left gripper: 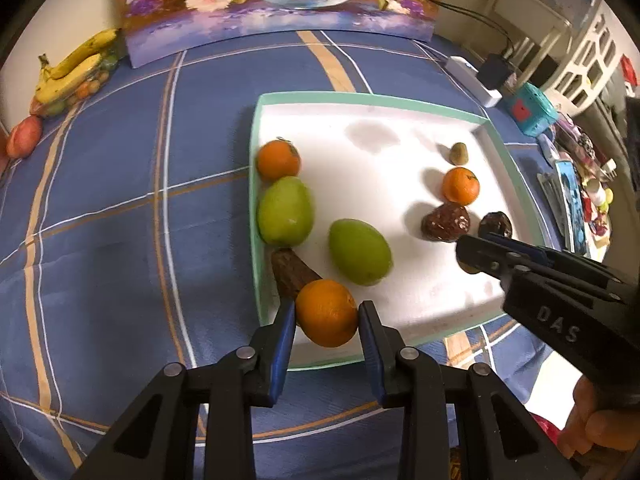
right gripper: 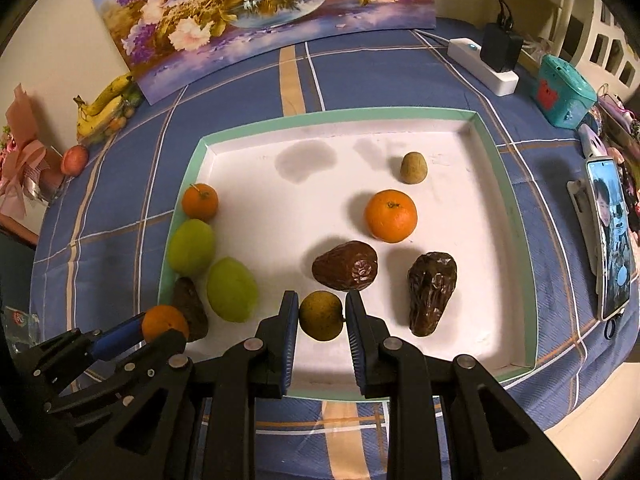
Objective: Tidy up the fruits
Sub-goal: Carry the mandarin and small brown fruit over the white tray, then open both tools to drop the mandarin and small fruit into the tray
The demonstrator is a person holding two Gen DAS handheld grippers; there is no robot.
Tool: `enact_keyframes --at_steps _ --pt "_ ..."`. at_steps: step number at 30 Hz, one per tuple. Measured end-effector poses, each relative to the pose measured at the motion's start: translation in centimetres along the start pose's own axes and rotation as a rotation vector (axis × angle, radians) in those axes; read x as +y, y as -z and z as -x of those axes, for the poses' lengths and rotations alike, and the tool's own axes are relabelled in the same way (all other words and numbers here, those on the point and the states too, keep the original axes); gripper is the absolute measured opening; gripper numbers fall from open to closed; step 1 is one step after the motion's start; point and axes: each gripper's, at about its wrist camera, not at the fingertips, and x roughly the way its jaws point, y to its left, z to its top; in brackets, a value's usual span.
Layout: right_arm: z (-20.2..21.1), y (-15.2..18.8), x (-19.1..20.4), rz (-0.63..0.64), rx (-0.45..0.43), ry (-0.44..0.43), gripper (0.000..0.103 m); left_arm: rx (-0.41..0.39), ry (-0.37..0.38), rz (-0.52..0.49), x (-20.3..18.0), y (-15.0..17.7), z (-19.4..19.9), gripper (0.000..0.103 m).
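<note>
A white tray with a green rim (right gripper: 400, 114) lies on the blue checked cloth. In the left wrist view my left gripper (left gripper: 326, 314) is shut on an orange (left gripper: 326, 308) above the tray's near left corner. Beside it lie a brown date (left gripper: 290, 272), two green fruits (left gripper: 285, 211) (left gripper: 359, 251) and another orange (left gripper: 278, 160). My right gripper (right gripper: 321, 308) is shut on a small olive-brown round fruit (right gripper: 321, 318) over the tray's front. Beyond it lie two dates (right gripper: 346, 266) (right gripper: 432, 292), an orange (right gripper: 391, 216) and a small tan fruit (right gripper: 414, 168).
Bananas (left gripper: 76, 68) and a red fruit (left gripper: 24, 136) lie at the far left of the cloth. A flower painting (right gripper: 260, 16) leans on the wall behind. A power strip (right gripper: 482, 66), a teal box (right gripper: 566, 94) and a phone on a stand (right gripper: 610, 240) line the right side.
</note>
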Motion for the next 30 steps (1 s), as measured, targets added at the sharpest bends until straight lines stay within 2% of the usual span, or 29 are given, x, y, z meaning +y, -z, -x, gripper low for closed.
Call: enact_keyframes --at_steps 12,20,30 --pt "-1.9 0.4 -0.4 -0.002 0.066 0.026 0.025 0.028 0.017 -0.035 -1.0 0.1 -0.9 0.034" --pt "-2.8 0.5 -0.9 -0.017 0.099 0.05 0.025 0.06 -0.002 -0.077 -1.9 0.5 -2.1 0.034" --pt "-3.4 0.6 -1.3 -0.026 0.113 0.059 0.025 0.062 0.017 -0.053 -1.5 0.4 -2.4 0.035"
